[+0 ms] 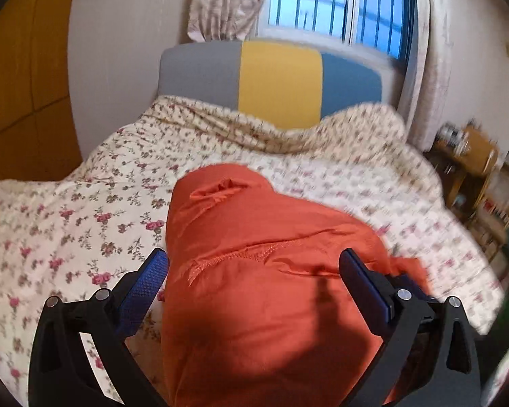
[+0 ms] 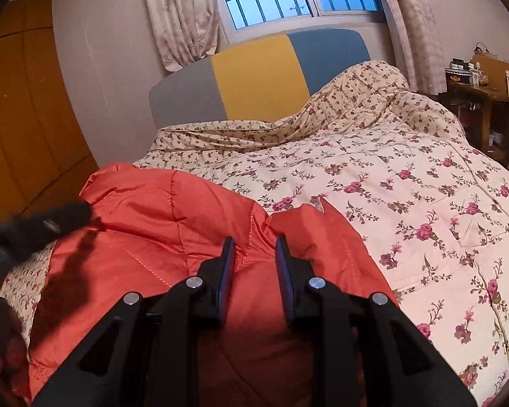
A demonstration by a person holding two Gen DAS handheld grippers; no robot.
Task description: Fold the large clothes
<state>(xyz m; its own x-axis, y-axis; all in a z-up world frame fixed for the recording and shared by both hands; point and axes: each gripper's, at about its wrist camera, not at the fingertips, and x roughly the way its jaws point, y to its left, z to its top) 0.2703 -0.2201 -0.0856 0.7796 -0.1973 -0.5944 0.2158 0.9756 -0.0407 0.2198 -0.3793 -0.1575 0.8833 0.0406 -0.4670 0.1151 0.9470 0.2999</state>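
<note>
We have the orange jacket (image 2: 159, 237) bunched on the bed (image 2: 407, 203), toward its left edge and well short of the headboard (image 2: 254, 71). Our right gripper (image 2: 254, 251) is pinched on a ridge of the jacket. Our left gripper (image 1: 254, 264) is spread wide above it, grasping nothing. We judge the folding as partly done: sides gathered in, but the bundle isn't flat or squared yet.

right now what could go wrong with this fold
1. The right gripper pinches only a small bunch of the orange jacket; the slick fabric may slip out.
2. The left gripper is wide open over the jacket, gripping nothing, so that side may sag.
3. The quilt is rumpled, so the fold may lie crooked.
</note>
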